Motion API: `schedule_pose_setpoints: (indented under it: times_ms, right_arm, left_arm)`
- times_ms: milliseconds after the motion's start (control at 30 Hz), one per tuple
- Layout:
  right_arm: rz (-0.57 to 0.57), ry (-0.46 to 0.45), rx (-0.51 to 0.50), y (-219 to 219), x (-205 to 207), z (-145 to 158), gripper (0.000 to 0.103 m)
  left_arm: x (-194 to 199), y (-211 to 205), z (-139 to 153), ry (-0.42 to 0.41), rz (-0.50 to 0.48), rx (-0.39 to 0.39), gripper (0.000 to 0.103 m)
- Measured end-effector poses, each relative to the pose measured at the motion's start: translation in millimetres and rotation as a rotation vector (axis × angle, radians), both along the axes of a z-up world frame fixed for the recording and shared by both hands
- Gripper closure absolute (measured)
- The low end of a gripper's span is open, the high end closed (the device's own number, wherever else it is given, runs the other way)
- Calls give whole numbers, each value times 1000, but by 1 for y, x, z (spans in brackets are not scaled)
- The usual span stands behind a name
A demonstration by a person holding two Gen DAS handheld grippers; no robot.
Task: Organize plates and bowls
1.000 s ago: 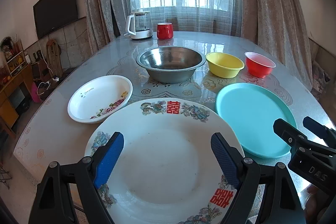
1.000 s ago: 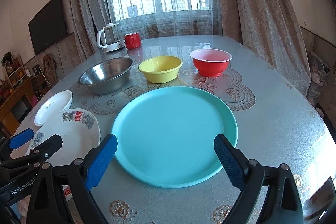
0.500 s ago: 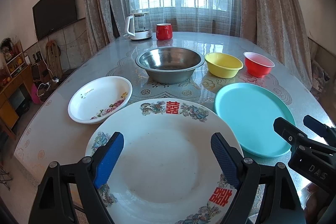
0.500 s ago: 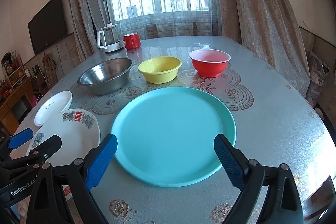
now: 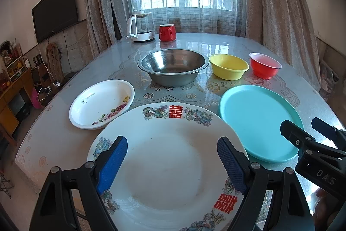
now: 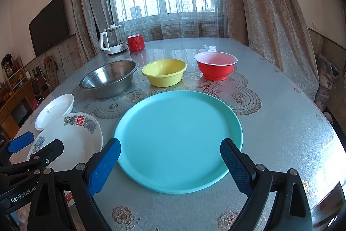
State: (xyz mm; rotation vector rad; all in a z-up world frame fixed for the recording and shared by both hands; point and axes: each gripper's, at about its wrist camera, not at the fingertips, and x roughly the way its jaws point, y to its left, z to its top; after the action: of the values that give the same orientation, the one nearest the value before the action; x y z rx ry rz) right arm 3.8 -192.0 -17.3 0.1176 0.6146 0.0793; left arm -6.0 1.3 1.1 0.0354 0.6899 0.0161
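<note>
Nothing has moved: left claw (image 5: 172, 158) gapes over the white plate (image 5: 166, 157), right claw (image 6: 169, 162) gapes over the teal plate (image 6: 178, 140) at 3 o'clock.

Worktop (image 6: 281, 122) count: three plates — teal plate (image 6: 177, 140), patterned plate (image 5: 168, 157), small floral plate (image 5: 101, 104). Three bowls at 12 o'clock — steel bowl (image 5: 173, 68), yellow bowl (image 5: 228, 66), red bowl (image 5: 265, 65). One kettle (image 5: 140, 27), one red mug (image 5: 167, 33).

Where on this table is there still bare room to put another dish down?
Bare patches on the table: right of the teal plate and red bowl, and behind the bowls toward the window, right of the red mug. Crowded: the white plates nearly touching on the left.
</note>
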Motion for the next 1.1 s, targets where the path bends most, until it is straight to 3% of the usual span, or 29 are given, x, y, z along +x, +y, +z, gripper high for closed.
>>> schedule_pose_setpoints:
  times_ms: [400,467,633,767,1100]
  right_arm:
    - [-23,7,17,-13,4,-1,8]
    - [-36,9,23,-19,3,-1,8]
    - [-88,45,57,-45,7,-5,26]
    - [-140,71,92,-68,8,-11,43]
    - [-183,152,150,-93,10,-30,60]
  left_arm:
    - [7,-7,2,25,-46,8,18]
    - [11,-8,3,40,-71,2,23]
    - [32,-6,7,120,-155,-63,62]
    - [48,-10,12,159,-203,-83,72]
    - [96,-43,13,264,-322,-77,85]
